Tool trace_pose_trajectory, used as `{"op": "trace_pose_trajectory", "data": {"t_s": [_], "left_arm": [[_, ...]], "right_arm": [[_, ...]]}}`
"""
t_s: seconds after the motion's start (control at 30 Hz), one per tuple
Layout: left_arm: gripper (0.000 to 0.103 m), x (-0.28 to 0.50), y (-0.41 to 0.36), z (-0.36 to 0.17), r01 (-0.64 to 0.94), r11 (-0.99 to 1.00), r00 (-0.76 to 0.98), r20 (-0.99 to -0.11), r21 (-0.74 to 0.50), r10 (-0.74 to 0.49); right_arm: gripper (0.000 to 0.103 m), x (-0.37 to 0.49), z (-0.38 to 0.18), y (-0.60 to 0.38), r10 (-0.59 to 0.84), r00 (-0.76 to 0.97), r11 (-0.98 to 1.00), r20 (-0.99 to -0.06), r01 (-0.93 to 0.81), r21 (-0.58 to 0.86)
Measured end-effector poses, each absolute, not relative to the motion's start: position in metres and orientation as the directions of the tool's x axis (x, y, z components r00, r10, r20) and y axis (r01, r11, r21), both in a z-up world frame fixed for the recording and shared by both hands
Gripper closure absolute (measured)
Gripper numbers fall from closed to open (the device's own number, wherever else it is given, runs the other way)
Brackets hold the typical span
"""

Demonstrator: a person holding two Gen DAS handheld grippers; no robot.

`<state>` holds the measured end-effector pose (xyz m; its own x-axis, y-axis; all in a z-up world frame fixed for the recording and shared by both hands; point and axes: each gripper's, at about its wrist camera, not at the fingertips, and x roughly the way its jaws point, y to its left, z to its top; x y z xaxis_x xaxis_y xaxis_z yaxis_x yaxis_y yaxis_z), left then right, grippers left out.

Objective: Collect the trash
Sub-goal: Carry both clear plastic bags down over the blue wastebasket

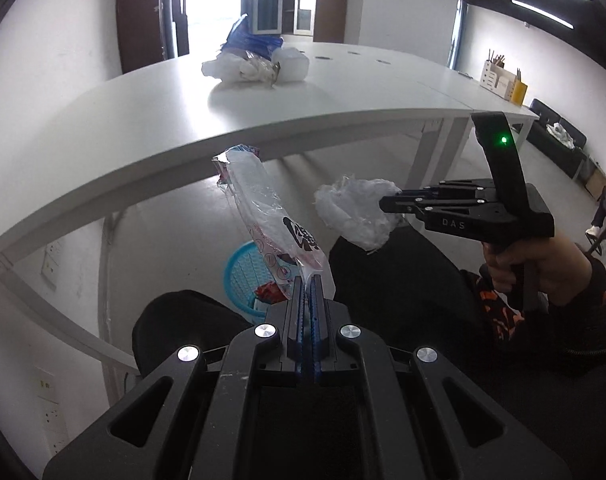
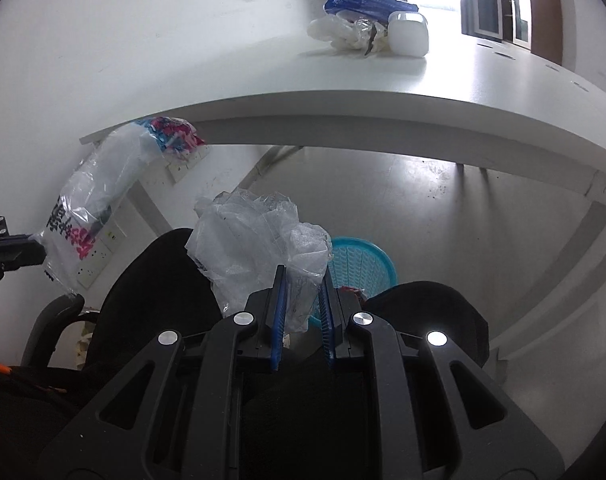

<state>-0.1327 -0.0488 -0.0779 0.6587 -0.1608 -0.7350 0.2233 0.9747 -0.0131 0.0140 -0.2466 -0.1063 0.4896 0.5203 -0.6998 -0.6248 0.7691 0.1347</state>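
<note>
The left gripper (image 1: 307, 280) is clamped on the lower end of a long clear wrapper (image 1: 263, 216) with red and black print, which stands up and leans left from its nearly touching jaws. The right gripper (image 2: 302, 280) is pinched narrow on a crumpled wad (image 2: 255, 240) of clear plastic that bulges out above its blue pads (image 2: 278, 312). In the left view the wad hangs at the right gripper's tips, near the wrapper but apart from it. Both are held in front of the white table (image 1: 303, 120), over dark chair backs. A blue basket (image 2: 359, 264) sits on the floor below, with some red scrap inside. More trash (image 1: 255, 60) lies piled on the tabletop, well away
</note>
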Motion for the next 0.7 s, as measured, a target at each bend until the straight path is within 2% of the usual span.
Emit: {"op": "trace_pose_trajectory", "data": {"t_s": [0.17,0.5,0.7], "left_arm": [[0.101,-0.116,-0.05,-0.118,0.211,0.976,0.594,-0.785,-0.063,-0.179],[0.101,-0.053,-0.026,-0.188,0.144,0.983,0.528,-0.831,-0.115,-0.175],[0.101,-0.008,-0.008,-0.224,0.053,0.993,0.504,-0.856,-0.103,-0.115]], "right_arm": [[0.088,0.017,-0.126,-0.234,0.471,0.505,0.788,-0.723,-0.609,0.088],[0.088,0.066,-0.185,-0.227,0.39,0.442,0.846,-0.808,-0.518,0.125],[0.088,0.091,-0.205,-0.205,0.337,0.438,0.864,-0.833,-0.495,0.089]]}}
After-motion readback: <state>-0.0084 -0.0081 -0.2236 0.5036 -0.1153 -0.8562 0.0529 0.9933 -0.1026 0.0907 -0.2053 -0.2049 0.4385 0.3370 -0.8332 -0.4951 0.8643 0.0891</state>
